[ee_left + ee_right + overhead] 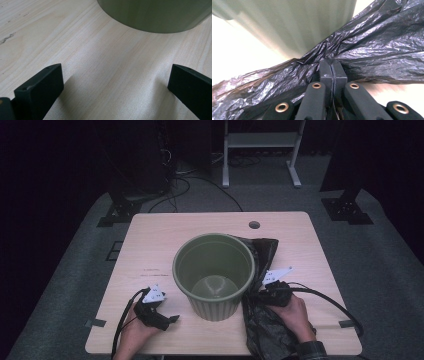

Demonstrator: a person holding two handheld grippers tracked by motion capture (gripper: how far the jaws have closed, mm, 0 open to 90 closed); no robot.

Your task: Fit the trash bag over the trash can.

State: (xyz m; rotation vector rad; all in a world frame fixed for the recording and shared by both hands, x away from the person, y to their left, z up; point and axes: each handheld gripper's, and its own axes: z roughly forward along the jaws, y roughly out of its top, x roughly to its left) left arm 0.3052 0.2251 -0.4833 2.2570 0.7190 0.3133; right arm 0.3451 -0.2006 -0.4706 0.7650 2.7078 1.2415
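Note:
A green ribbed bin (214,275) stands upright and empty in the middle of the wooden table (150,240). A crumpled black plastic bag (265,320) lies along the bin's right side, from behind it to the table's front edge. My right gripper (256,295) is shut on a fold of the black bag (367,47) right beside the bin's wall (294,22). My left gripper (172,319) rests low over the table left of the bin, jaws wide open with bare wood between them. The bin's base (155,15) sits just ahead of the left gripper (115,85).
A cable hole (254,225) sits near the table's far edge. Tape marks (95,323) lie at the front corners. Beyond the table stand a white frame (260,150) and dark stands on grey carpet. Bare wood stretches to the left of the bin.

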